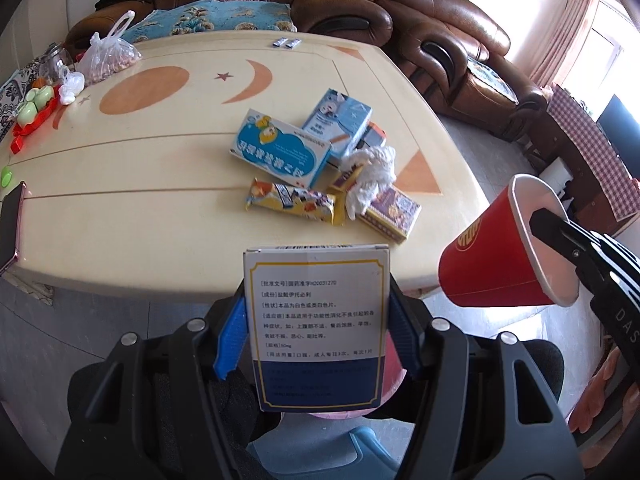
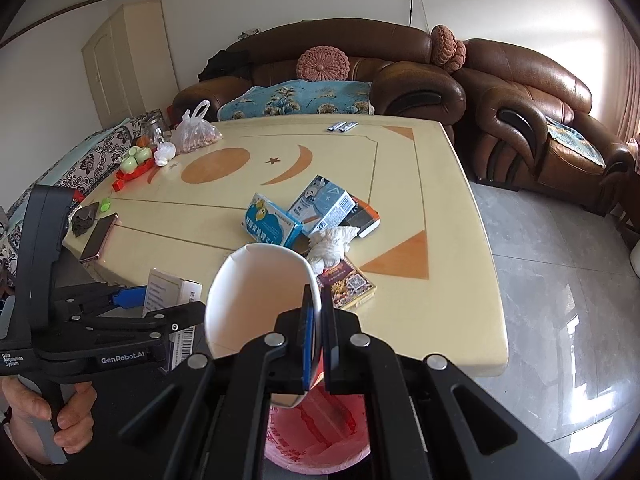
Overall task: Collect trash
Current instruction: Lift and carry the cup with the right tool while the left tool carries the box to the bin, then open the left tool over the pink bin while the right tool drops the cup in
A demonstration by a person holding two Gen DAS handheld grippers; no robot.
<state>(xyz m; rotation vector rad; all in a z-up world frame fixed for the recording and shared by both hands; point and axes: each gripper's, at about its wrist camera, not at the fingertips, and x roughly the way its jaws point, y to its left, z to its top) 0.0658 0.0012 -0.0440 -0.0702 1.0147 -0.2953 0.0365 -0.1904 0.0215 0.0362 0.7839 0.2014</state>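
Note:
My left gripper [image 1: 318, 320] is shut on a white and blue medicine box [image 1: 318, 328], held upright past the near table edge; the same medicine box [image 2: 172, 290] shows at the left of the right wrist view. My right gripper [image 2: 318, 300] is shut on the rim of a red paper cup [image 2: 260, 300], whose white inside faces the camera; the red paper cup [image 1: 504, 248] appears at right in the left wrist view. On the table lie blue boxes [image 1: 280, 146], a yellow snack wrapper [image 1: 292, 200], a crumpled white tissue [image 1: 370, 174] and a purple-yellow box [image 1: 390, 212]. A pink-lined bin [image 2: 320, 436] sits below the cup.
The cream table [image 2: 460, 280] also carries a phone [image 2: 98, 238], a plastic bag of nuts [image 2: 196, 130], red and green items [image 2: 134, 164] and two small sachets [image 2: 342, 126]. Brown leather sofas [image 2: 520, 100] stand behind. A hand [image 2: 48, 408] grips the left tool. Grey tile floor lies to the right.

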